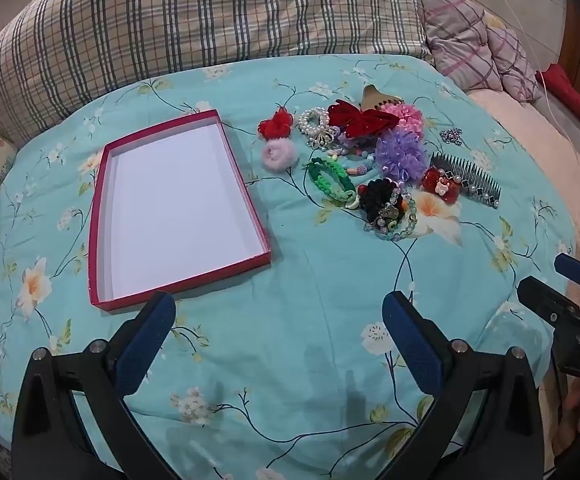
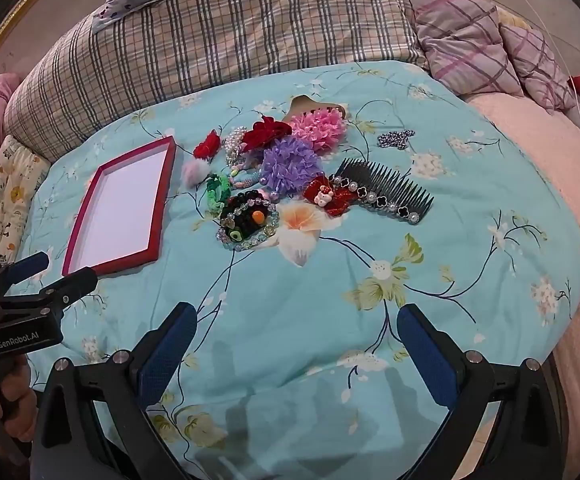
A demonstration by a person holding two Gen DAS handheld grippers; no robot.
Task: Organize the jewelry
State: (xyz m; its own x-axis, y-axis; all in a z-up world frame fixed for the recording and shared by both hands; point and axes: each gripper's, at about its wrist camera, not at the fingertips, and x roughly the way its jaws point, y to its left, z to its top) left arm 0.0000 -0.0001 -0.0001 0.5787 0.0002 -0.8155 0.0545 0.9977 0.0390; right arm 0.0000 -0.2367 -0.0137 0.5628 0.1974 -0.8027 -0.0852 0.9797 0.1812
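Both claws released, nothing held: left gripper (image 1: 278, 320) and right gripper (image 2: 296, 334) hover over the floral quilt (image 1: 310, 300). One red-rimmed tray (image 1: 102, 184) ahead-left of left gripper. One heap of hair accessories (image 2: 274, 176) ahead of right gripper: one comb (image 2: 386, 188), two chiffon flowers, one green scrunchie (image 1: 328, 184).

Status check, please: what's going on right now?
Both grippers, left and right, jaws open, empty. Box empty; jewelry pile beside it. Nothing in the way.
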